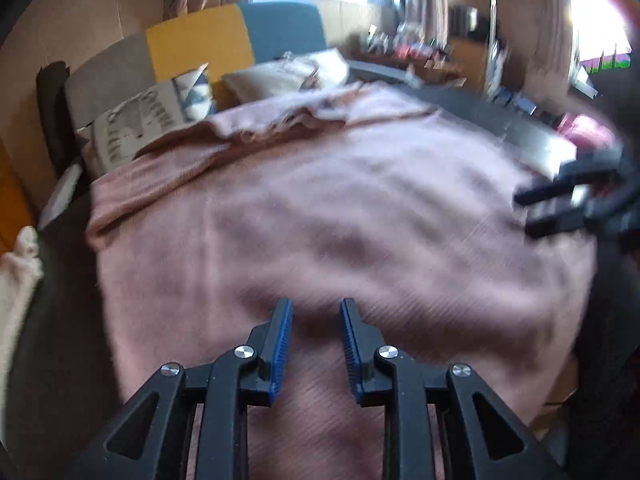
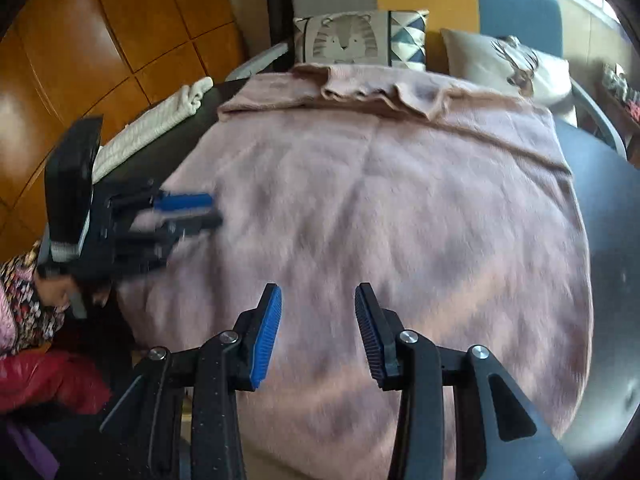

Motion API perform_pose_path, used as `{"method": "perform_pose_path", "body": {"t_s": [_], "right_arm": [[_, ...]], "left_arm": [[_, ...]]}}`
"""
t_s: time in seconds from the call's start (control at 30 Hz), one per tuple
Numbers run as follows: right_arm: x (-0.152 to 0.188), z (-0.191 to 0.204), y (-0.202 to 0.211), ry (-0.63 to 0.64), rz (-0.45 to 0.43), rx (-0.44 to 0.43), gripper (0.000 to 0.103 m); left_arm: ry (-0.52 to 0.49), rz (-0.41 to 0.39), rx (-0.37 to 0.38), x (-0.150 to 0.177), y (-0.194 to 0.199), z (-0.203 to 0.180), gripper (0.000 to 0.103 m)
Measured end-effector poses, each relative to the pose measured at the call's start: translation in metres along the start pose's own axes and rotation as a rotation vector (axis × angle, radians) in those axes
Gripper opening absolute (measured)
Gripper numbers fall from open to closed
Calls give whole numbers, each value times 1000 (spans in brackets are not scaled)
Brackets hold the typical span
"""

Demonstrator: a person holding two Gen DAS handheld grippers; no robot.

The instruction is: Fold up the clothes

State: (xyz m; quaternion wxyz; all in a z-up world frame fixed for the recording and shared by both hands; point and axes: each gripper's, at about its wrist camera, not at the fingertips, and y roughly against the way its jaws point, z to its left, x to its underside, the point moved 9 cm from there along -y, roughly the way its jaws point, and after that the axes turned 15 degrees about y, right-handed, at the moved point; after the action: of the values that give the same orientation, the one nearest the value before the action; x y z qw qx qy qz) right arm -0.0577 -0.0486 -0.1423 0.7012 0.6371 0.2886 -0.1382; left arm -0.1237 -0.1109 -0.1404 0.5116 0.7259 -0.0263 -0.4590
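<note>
A pink knit sweater (image 1: 320, 208) (image 2: 380, 200) lies spread flat on a dark round table (image 2: 616, 240), its neck end bunched at the far side. My left gripper (image 1: 316, 302) hovers open over the sweater's near part, with nothing between its blue pads. In the right wrist view the left gripper (image 2: 212, 210) reaches in from the left over the sweater's left edge, blurred. My right gripper (image 2: 318, 288) also stands open above the near part of the sweater, holding nothing. In the left wrist view the right gripper (image 1: 532, 212) shows at the sweater's right edge.
Patterned cushions (image 2: 344, 40) and a pale pillow (image 2: 508, 64) sit on a seat behind the table. A white knit cloth (image 2: 160, 120) lies along the table's left side. A floral sleeve (image 2: 20, 296) and a red item (image 2: 48, 376) are at the near left, above wooden flooring (image 2: 100, 40).
</note>
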Motion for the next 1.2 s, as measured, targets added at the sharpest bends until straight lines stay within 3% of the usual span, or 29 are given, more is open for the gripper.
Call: {"method": "perform_pose_path", "body": {"t_s": [0.13,0.27,0.37,0.47,0.6,0.73,0.8,0.9,0.97,1.1,1.17,1.2], "right_arm": [[10,14,-36,94,110,44,42],[20,17,-28,121,63,46,44],[29,12,-17,75,77,31,44],[23,16,-6,27,32,0,44],[18,36,-23,79,64,-19,44],[30,49,-24,223,86,33,49],[33,46,-21,204,95,13,50],[9,43,-12,121,22,-35,50],[-22,47,-10,96,-41,-78,50],[-86,77,-38,164,-95,-121,50],[-116,92,-64,219,-106,-85,44],[-127,97,-78,242,-102,-65,33]], "left_arm": [[-70,-21,-26,18,13,14,26],[-129,-37,-55,34,28,29,28],[-79,-28,-40,37,38,39,28],[36,-32,23,38,45,46,28],[8,-27,-17,48,43,45,28],[18,-1,3,63,55,55,28],[29,5,30,70,63,58,28],[58,-9,80,68,70,56,28],[65,-5,67,69,66,56,28],[97,-25,47,76,65,57,28],[139,-25,51,80,67,61,28],[156,-23,52,81,67,63,28]]}}
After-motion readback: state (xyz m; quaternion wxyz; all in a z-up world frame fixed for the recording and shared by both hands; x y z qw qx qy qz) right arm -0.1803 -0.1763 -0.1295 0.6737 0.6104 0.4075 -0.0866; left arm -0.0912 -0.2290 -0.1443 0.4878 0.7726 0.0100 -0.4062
